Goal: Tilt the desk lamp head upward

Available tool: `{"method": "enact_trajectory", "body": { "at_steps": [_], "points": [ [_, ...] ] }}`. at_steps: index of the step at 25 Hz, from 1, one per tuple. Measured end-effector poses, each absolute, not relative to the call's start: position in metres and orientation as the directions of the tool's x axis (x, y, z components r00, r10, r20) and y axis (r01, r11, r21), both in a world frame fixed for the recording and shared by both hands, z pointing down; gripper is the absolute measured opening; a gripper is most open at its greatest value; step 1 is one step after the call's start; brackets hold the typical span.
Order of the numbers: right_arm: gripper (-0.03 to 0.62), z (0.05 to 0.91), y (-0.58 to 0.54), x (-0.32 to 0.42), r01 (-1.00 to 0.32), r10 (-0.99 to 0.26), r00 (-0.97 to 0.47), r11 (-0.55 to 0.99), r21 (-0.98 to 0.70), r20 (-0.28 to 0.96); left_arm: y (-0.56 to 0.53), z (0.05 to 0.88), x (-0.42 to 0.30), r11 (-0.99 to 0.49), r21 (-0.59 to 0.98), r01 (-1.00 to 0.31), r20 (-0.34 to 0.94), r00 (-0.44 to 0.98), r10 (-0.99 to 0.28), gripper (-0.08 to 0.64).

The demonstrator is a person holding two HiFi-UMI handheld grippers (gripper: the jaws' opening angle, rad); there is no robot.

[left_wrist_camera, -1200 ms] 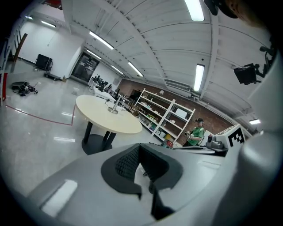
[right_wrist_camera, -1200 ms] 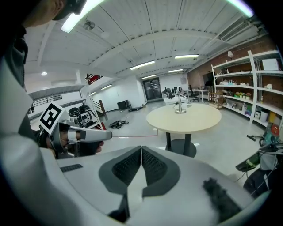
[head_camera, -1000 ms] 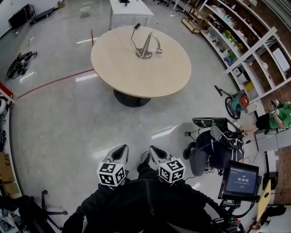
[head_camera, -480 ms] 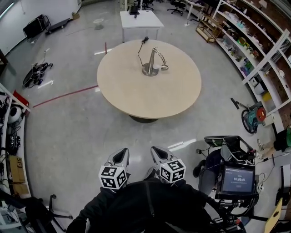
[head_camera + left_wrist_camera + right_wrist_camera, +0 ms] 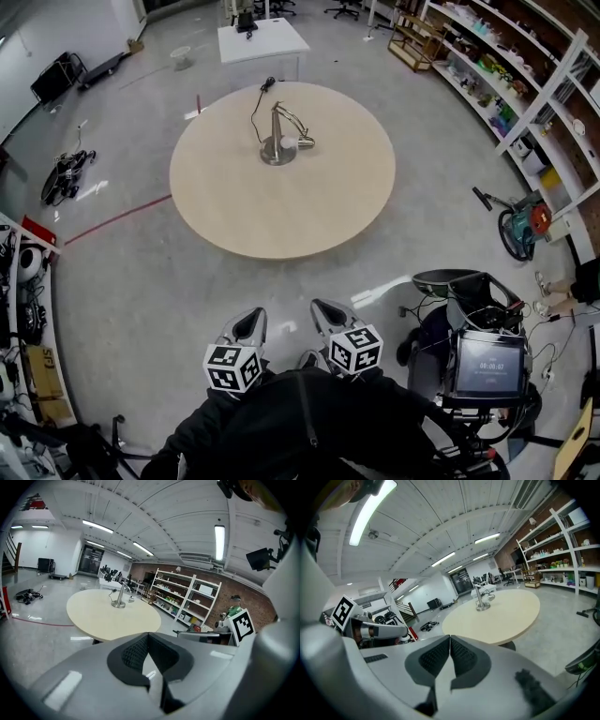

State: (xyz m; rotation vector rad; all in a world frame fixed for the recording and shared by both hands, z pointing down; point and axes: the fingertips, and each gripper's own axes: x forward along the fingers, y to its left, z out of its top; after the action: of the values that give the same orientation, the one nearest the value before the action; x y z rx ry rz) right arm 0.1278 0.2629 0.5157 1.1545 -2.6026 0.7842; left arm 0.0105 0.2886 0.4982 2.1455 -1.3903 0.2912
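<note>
We see the desk lamp (image 5: 279, 141) upper centre, well apart from left hand-held gripper (image 5: 247, 322) and right hand-held gripper (image 5: 324, 316), both closed, empty.

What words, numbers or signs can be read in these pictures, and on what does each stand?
None can be read with certainty.
Screen: a row of digits, too small to read.
Box: dark print, blurred.
Left tool and right tool: square black-and-white markers on their cubes, no words.
</note>
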Motion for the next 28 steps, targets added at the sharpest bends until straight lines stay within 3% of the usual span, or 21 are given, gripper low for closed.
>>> {"method": "enact_trajectory", "body": {
  "at_steps": [11, 18, 28],
  "points": [
    [0.006, 0.525, 0.225, 0.133, -0.755, -0.65, -0.654, 0.522, -0.397, 0.389, 0.245, 0.509, 0.017, -0.335, 0.353, -0.874, 0.476, 0.476, -0.74, 0.006],
    [0.006, 0.52, 0.184, 0.132, -0.83, -0.725, -0.554, 0.444, -0.338, 0.409, 0.192, 0.51, 0.008, -0.415, 0.39, -0.822, 0.425, 0.561, -0.71, 0.006],
    [0.006, 0.52, 0.139, 0.072, -0.882, -0.74, -0.472, 0.394, -0.26, 0.48, 0.128, 0.522, -0.046, -0.457, 0.489, -0.743, 0.379, 0.653, -0.656, 0.006]
  ]
}}
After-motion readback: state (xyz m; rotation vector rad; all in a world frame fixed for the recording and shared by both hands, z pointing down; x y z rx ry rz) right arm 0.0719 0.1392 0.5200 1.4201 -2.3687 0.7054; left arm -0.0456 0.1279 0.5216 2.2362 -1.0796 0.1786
